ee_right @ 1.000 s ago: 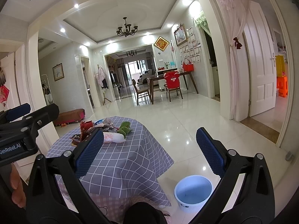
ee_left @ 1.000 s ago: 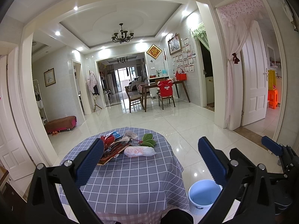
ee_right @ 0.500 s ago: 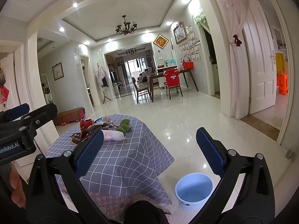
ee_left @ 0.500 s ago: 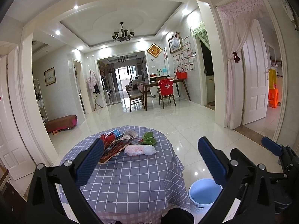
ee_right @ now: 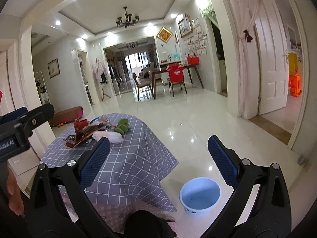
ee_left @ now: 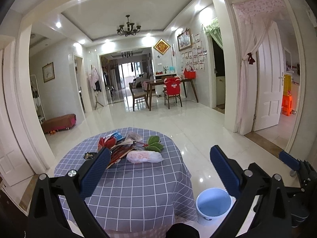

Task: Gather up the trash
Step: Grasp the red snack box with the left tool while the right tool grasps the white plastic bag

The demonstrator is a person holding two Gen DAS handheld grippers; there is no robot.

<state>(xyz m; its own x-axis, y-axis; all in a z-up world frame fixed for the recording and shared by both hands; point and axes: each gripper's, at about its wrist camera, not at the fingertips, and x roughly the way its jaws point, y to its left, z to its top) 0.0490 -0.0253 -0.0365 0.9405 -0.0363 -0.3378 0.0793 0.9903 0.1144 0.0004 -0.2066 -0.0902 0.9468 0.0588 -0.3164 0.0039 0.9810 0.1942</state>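
Both the left gripper [ee_left: 160, 168] and right gripper [ee_right: 158, 158] hang wide open and empty, the trash pile [ee_left: 128, 147] on the table [ee_left: 138, 188] lying ahead beyond the fingertips; its wrappers look light, crinkly and soft, best pinched at a bunched edge.

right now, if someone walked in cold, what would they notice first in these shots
The eye goes first to the round table under a grey checked cloth, with a heap of trash on its far half: red wrappers, a white plastic bag and green leaves. On the tiled floor to the table's right stands a pale blue bucket. Both grippers, left and right, hang open and hold nothing.
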